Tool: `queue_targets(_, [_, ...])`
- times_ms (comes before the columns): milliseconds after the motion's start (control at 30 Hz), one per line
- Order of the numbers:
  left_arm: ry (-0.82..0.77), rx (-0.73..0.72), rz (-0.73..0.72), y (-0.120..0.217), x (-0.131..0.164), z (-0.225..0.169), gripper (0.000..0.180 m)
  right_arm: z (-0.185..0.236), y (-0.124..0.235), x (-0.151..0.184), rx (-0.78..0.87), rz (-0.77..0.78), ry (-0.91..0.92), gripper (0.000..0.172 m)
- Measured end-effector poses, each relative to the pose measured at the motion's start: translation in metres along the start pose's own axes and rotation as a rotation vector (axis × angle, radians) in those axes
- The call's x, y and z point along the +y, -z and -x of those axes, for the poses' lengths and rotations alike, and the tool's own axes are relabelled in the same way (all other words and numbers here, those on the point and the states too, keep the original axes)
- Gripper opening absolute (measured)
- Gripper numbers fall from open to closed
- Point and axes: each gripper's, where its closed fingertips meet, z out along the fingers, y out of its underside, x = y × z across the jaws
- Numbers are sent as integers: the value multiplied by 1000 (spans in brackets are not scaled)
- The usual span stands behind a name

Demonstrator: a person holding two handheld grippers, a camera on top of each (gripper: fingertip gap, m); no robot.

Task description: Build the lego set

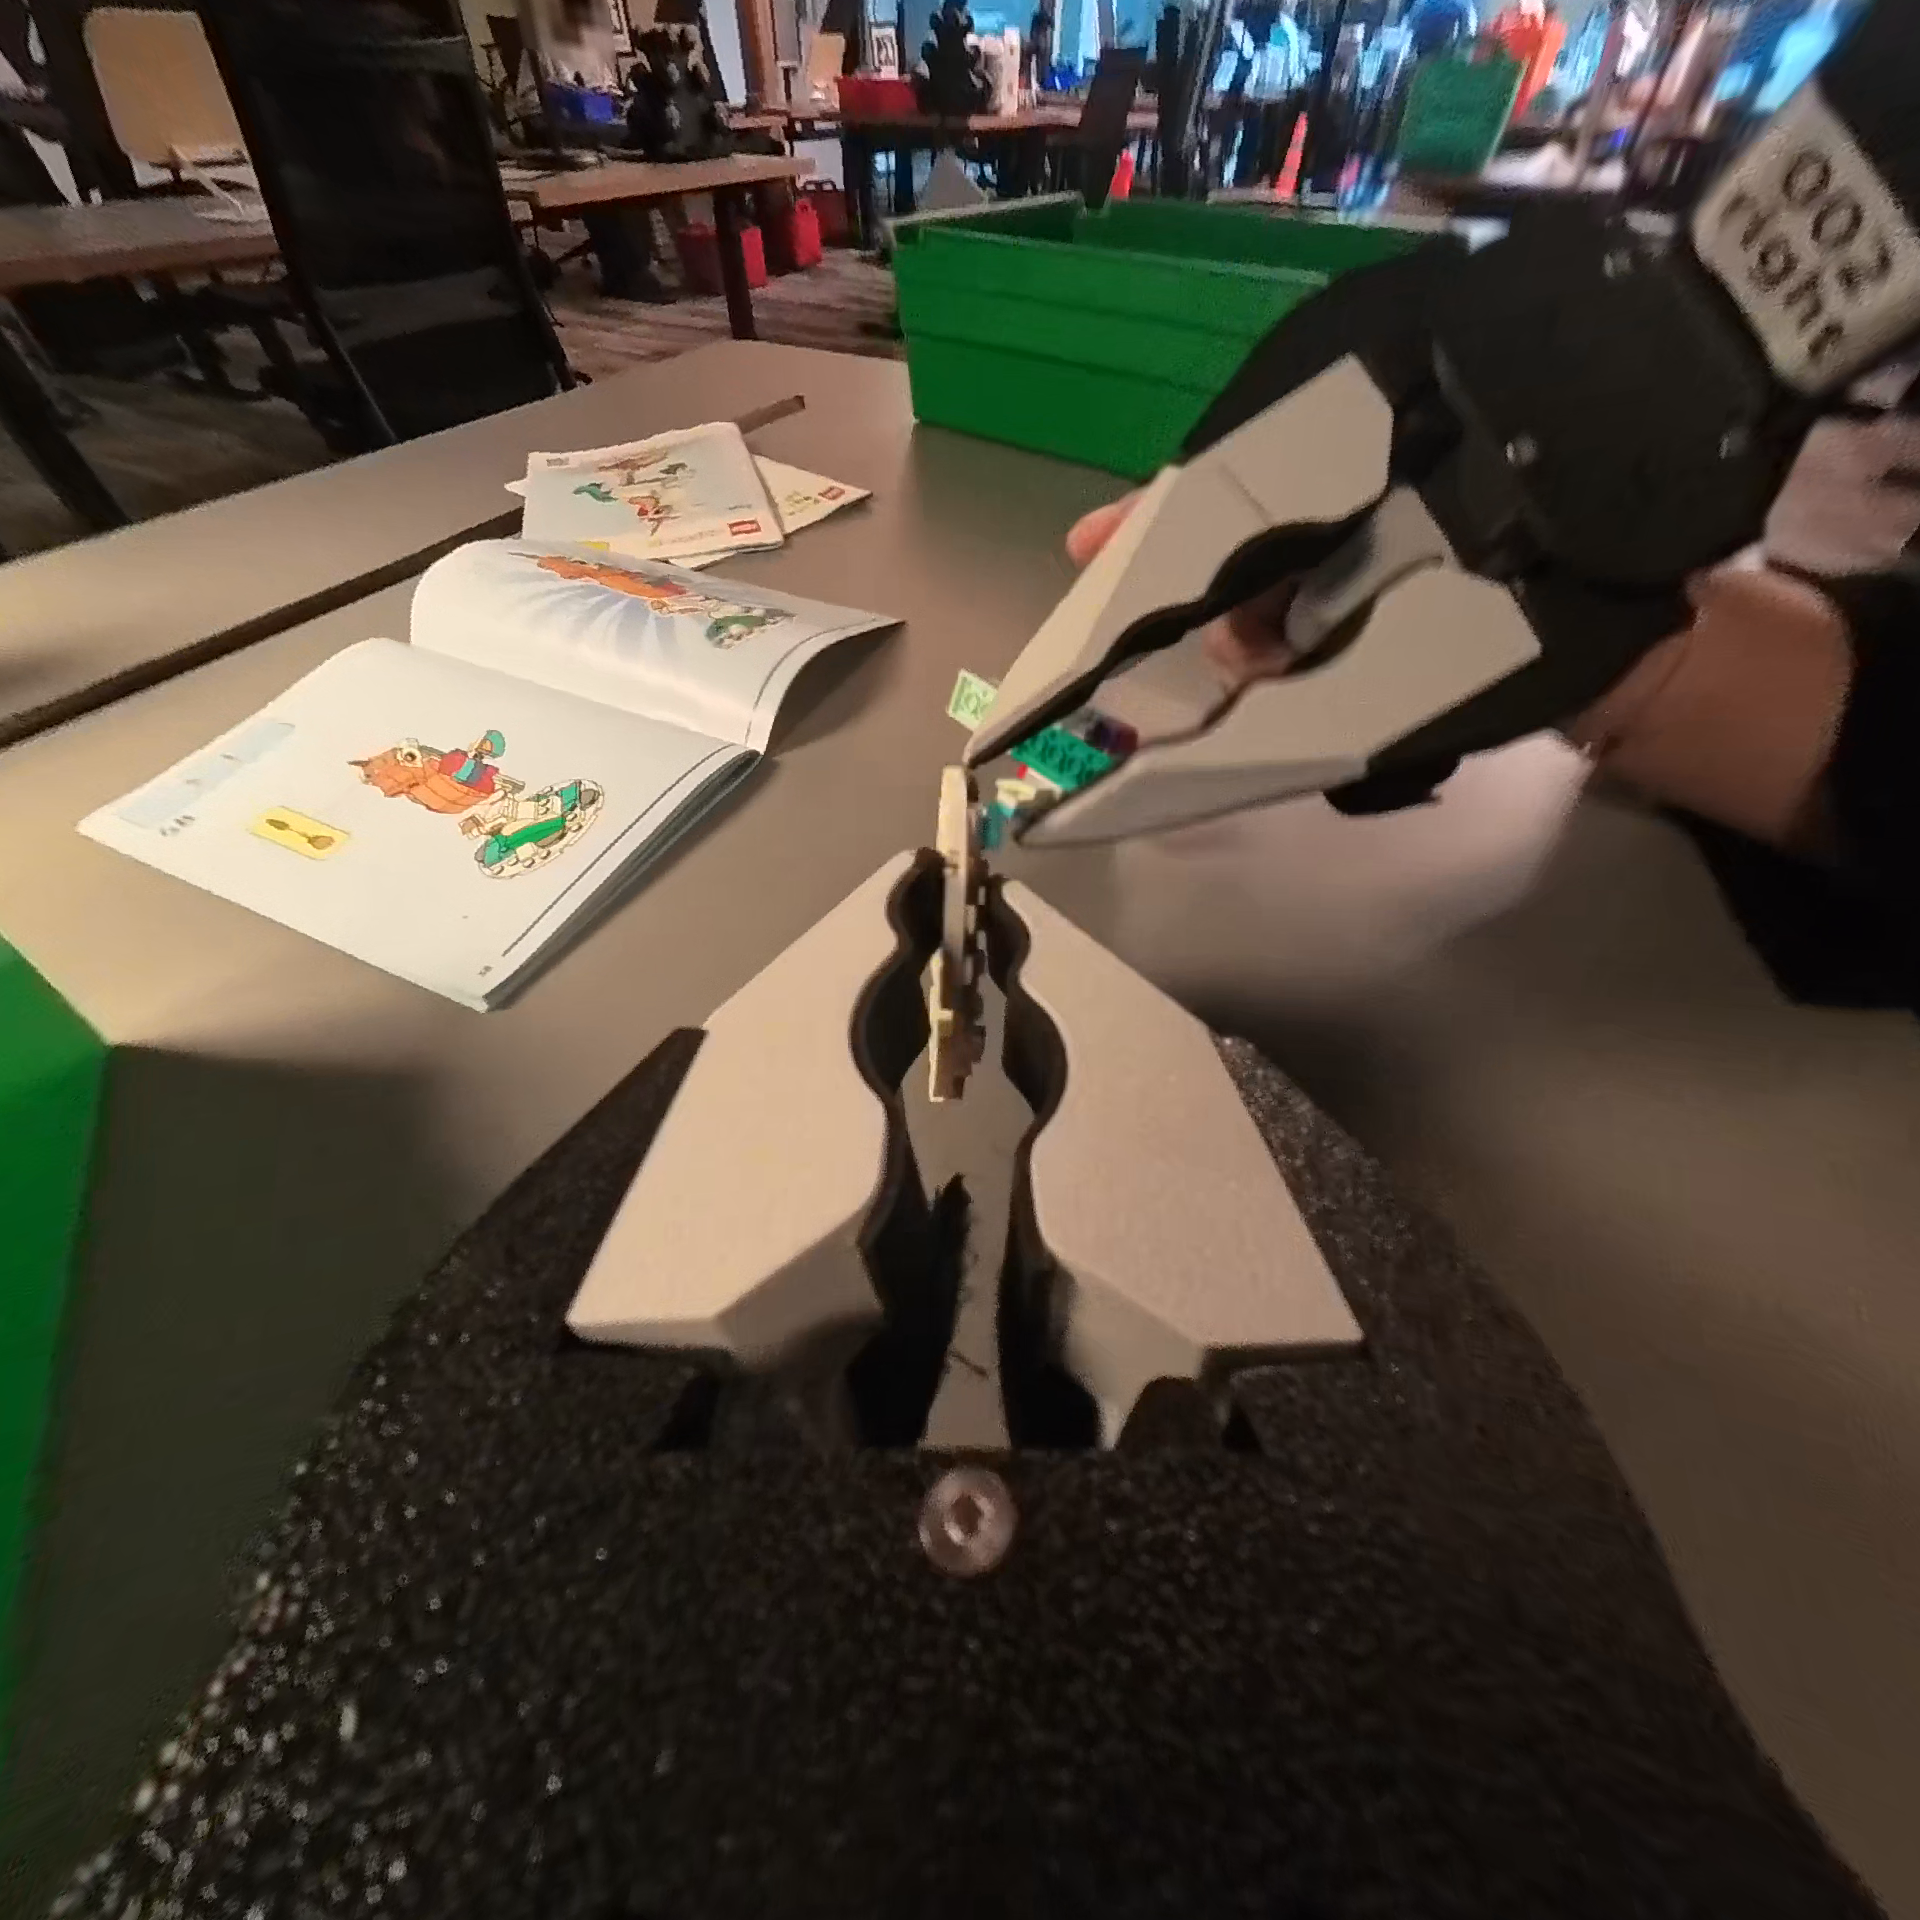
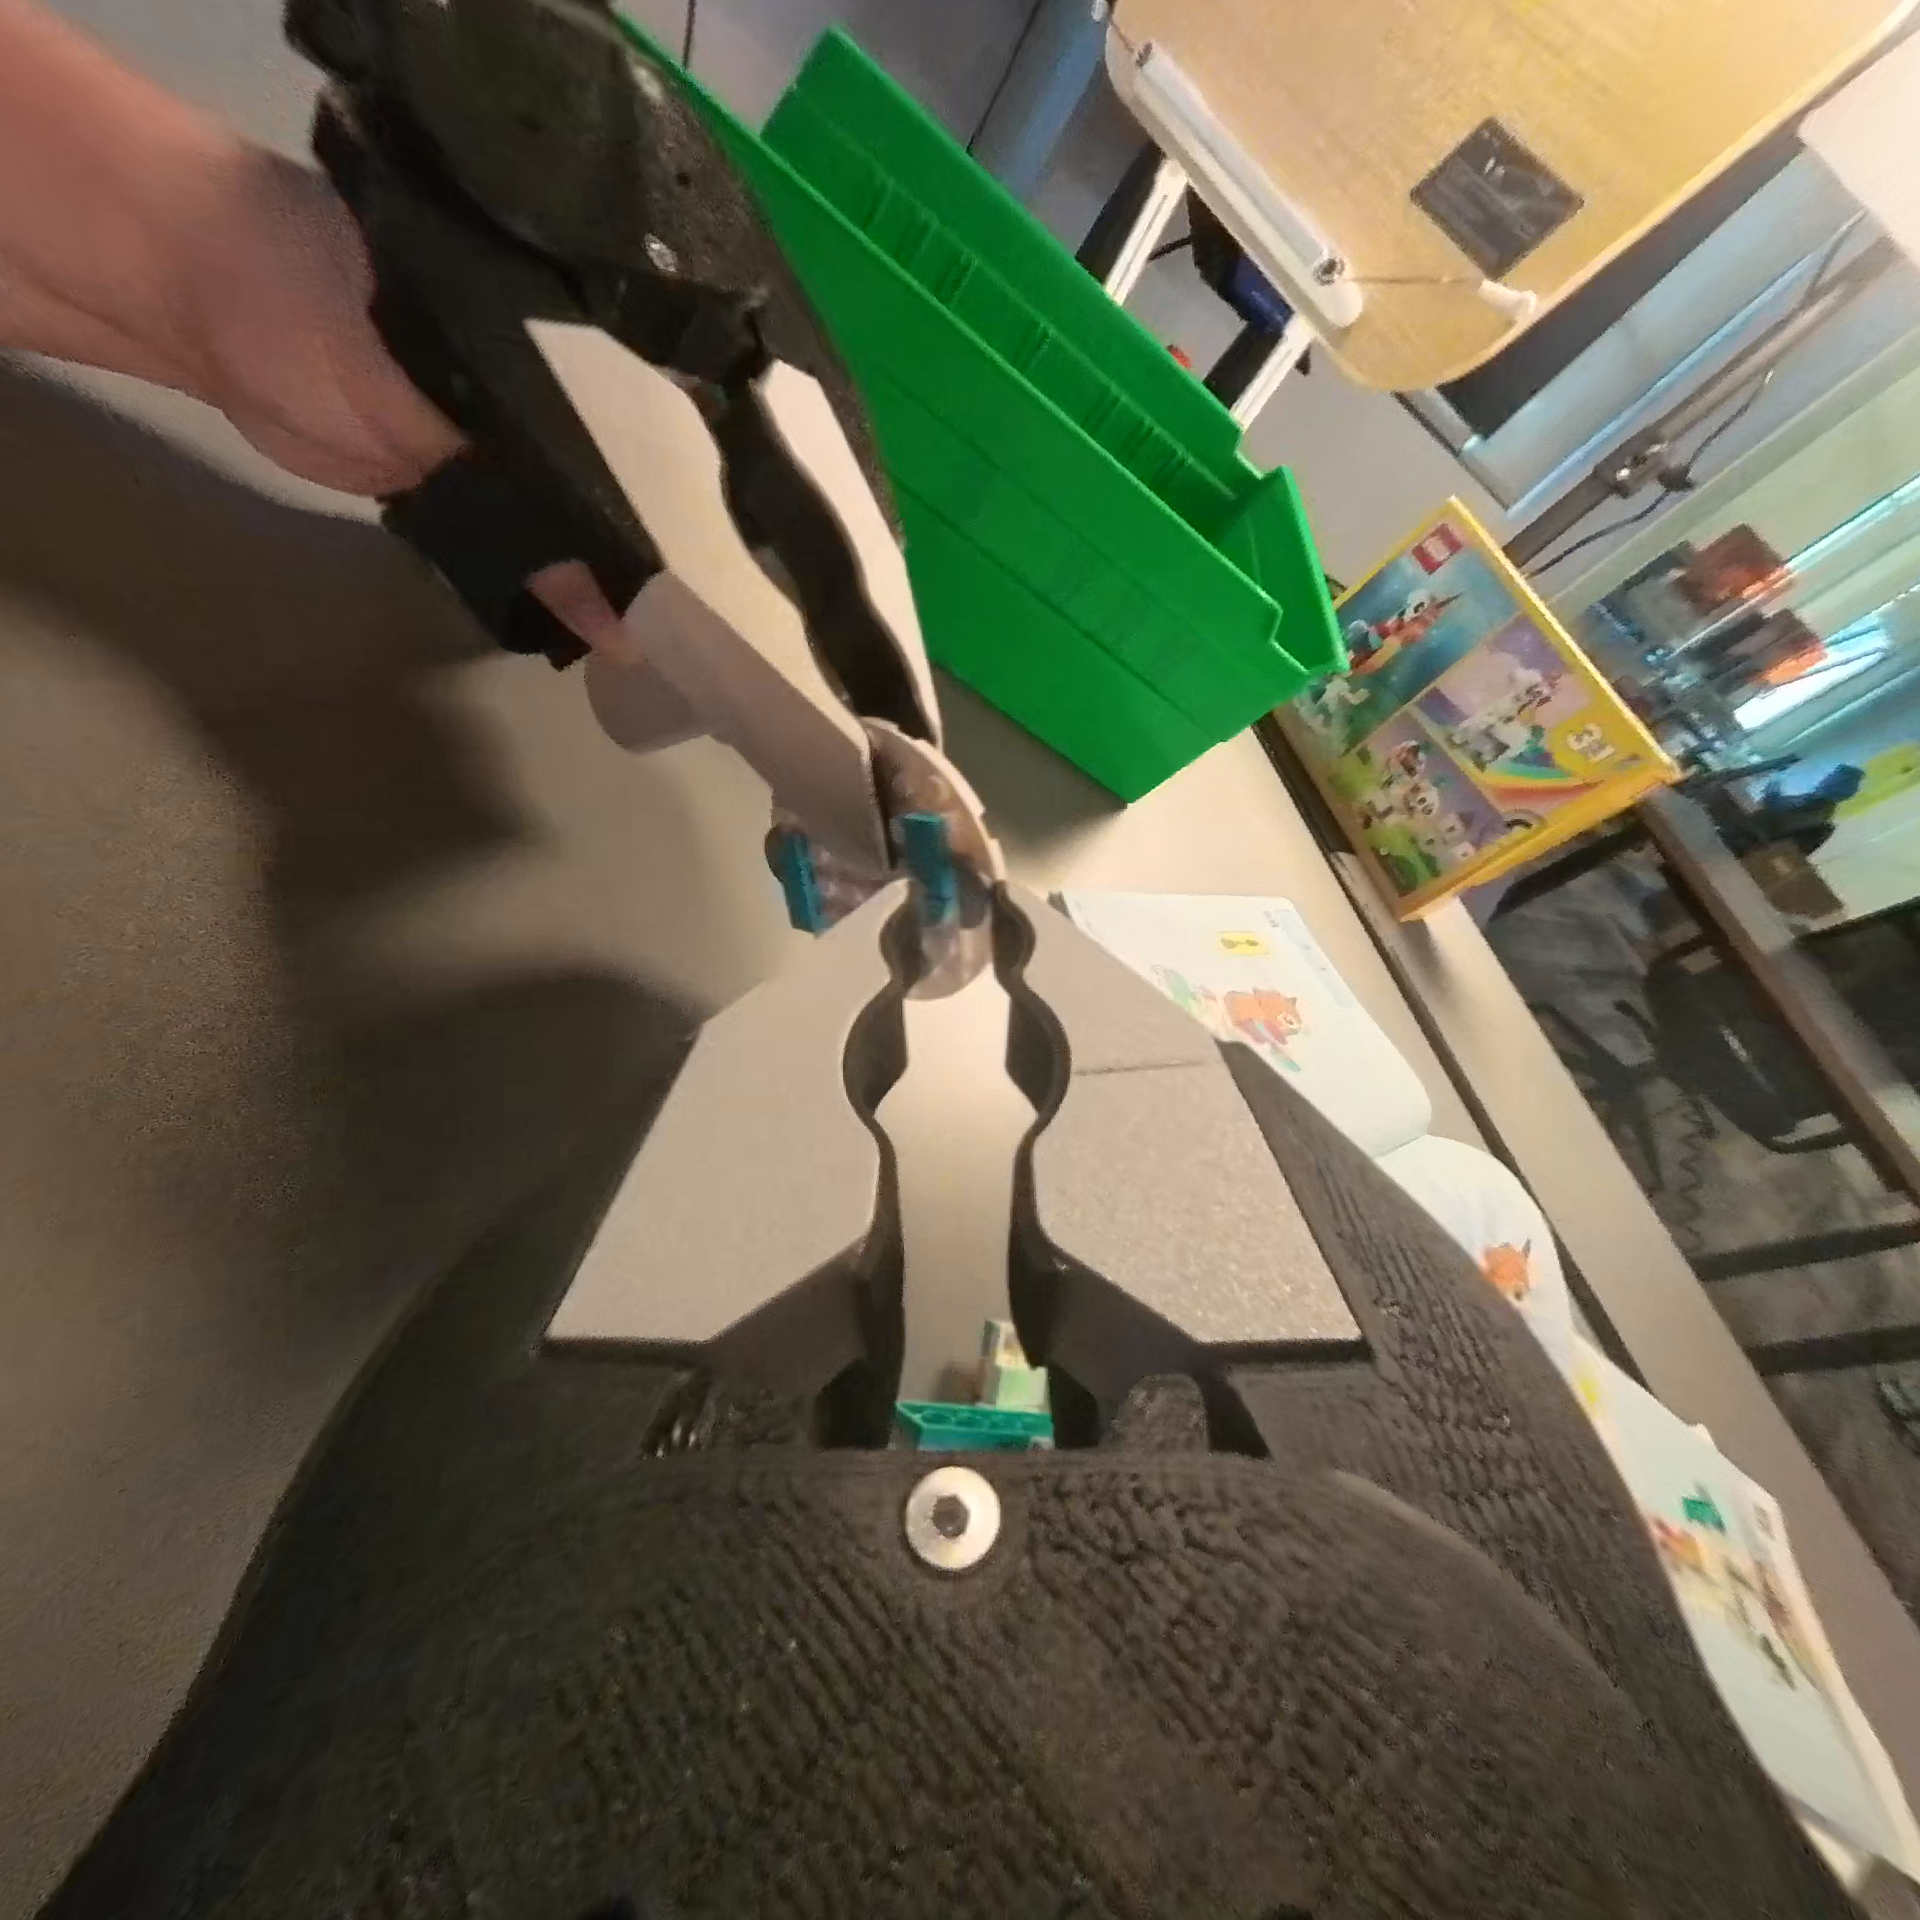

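We see the left gripper (image 1: 958, 883) clamped edge-on upon a tan round brick plate (image 1: 954, 935) over the desk (image 1: 1351, 1039), near its middle. The right gripper (image 1: 997, 795) pinches a small green and teal brick cluster (image 1: 1060, 753) touching that plate (whether seated, we cannot tell), while the open booklet (image 1: 436, 790) lies toward the desk's far-left edge.
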Motion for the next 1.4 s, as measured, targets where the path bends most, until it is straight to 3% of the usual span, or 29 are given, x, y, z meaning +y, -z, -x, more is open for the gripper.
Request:
queue_targets(367, [186,81,-52,2,-6,-1,4,-5,-4,-2,133,39,242,17])
queue_targets(533, [193,116,-26,2,-3,-7,6,1,-7,3,93,67,219,19])
queue_targets(600, [252,230,-76,2,-14,-25,8,7,-11,9,55,98,176,21])
queue_targets(700, [149,156,6,-8,-2,-24,6,10,-19,24,80,186,295,29])
queue_targets(867, [114,131,-39,-6,-7,-20,6,9,-19,21,49,149,200,29])
queue_targets(1033, [125,187,-92,0,-15,-26,7,17,-12,14,-85,37,14,25])
queue_targets(1233, [383,451,-330,24,-51,-36,5,31,16,-34,-386,-271,-345,21])
queue_targets(1400, [457,515,-396,31,-59,-35,6,31,26,-45,-499,-355,-511,11])
